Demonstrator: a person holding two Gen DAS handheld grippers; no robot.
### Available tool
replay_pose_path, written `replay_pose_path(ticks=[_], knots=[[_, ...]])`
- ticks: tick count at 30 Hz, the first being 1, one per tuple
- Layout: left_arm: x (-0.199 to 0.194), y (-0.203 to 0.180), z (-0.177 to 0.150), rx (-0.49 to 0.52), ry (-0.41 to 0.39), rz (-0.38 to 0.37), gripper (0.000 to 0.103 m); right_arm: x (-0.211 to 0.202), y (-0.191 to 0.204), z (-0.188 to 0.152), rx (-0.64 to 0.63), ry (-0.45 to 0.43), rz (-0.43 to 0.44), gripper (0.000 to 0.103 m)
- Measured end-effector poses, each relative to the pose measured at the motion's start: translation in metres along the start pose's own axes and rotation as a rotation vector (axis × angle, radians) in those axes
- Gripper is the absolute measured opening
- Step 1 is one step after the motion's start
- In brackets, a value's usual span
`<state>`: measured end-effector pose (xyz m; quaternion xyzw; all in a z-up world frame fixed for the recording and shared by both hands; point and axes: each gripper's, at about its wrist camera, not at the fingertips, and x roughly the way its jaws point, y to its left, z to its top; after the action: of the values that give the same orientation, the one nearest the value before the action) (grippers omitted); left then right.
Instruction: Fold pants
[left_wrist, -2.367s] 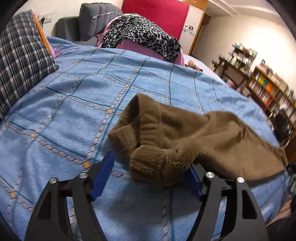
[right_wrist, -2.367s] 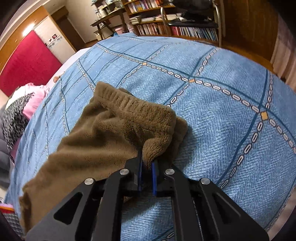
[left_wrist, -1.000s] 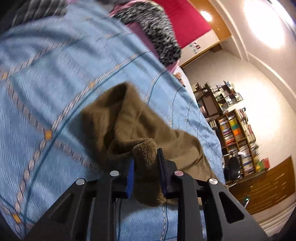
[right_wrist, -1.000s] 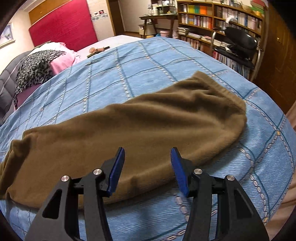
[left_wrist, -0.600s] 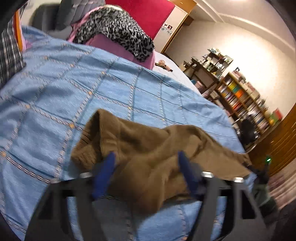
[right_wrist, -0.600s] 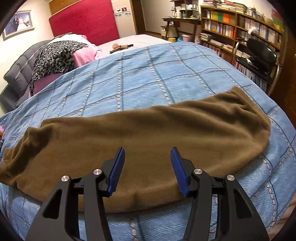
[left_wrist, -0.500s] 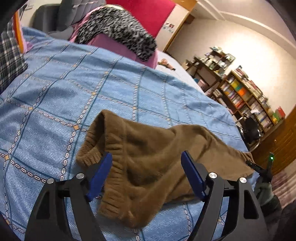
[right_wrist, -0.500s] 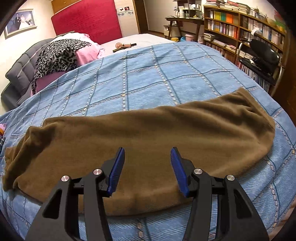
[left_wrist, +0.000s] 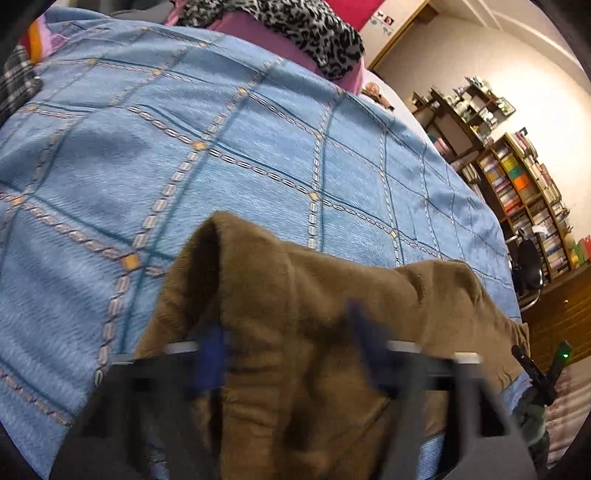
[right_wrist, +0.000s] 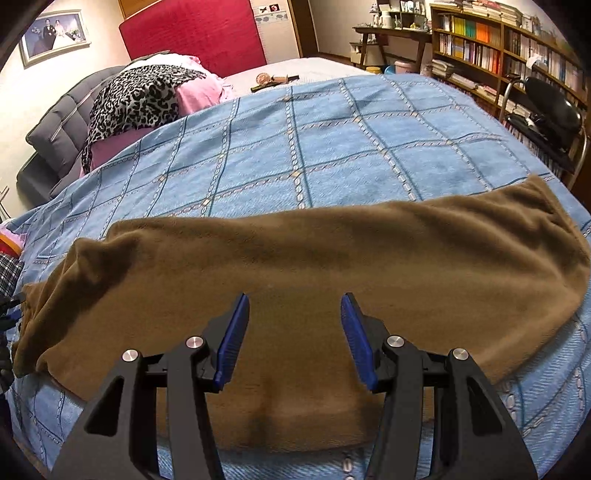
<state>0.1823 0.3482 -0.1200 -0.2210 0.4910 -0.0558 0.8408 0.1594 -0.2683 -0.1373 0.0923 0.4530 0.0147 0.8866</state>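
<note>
Brown fleece pants (right_wrist: 332, 251) lie stretched left to right across the blue checked bedspread (right_wrist: 295, 155). My right gripper (right_wrist: 295, 332) hovers open over their middle near the front edge, with its blue pads clear of the cloth. In the left wrist view the bunched end of the pants (left_wrist: 332, 288) rises in a fold. My left gripper (left_wrist: 288, 343) is blurred by motion. Its jaws are closing, the blue pads still stand apart, and the brown fabric sits between them.
A leopard-print cloth (right_wrist: 136, 96) on pink bedding lies at the head of the bed before a red headboard (right_wrist: 192, 37). Bookshelves (right_wrist: 491, 40) and a black office chair (right_wrist: 546, 107) stand to the right. Plaid fabric (left_wrist: 14, 88) sits at the far left.
The left gripper let go of the pants end, opened wide and shifted over the bunched fabric, which now fills more of its view. The right gripper slid left along the flat pants and stayed open.
</note>
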Motion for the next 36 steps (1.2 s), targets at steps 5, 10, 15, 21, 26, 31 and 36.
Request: replay_pose_path(ticks=[5,10,15,21,26,31,36], knots=[[-0.019,-0.010,0.021,0.050,-0.088,0.040,0.020,0.012,0.009,-0.003,-0.020,0.022,0.012,0.053],[-0.046,0.003,0.061,0.009,-0.190,0.064,0.020,0.025,0.019,0.001,-0.020,0.032,0.033,0.053],[-0.009,0.008,0.073,0.040,-0.142,0.145,0.021,0.037,0.041,0.000,-0.061,0.050,0.069,0.053],[0.012,0.029,0.055,-0.046,-0.109,0.198,0.044,0.050,0.053,-0.002,-0.080,0.082,0.090,0.053],[-0.024,0.022,0.035,-0.032,-0.191,0.282,0.051,0.050,0.059,0.006,-0.081,0.064,0.104,0.053],[-0.051,-0.026,0.014,0.108,-0.246,0.340,0.053,0.045,0.058,0.006,-0.075,0.048,0.106,0.053],[-0.046,-0.093,-0.019,0.266,-0.239,0.250,0.053,0.028,0.028,0.008,-0.023,0.005,0.058,0.053]])
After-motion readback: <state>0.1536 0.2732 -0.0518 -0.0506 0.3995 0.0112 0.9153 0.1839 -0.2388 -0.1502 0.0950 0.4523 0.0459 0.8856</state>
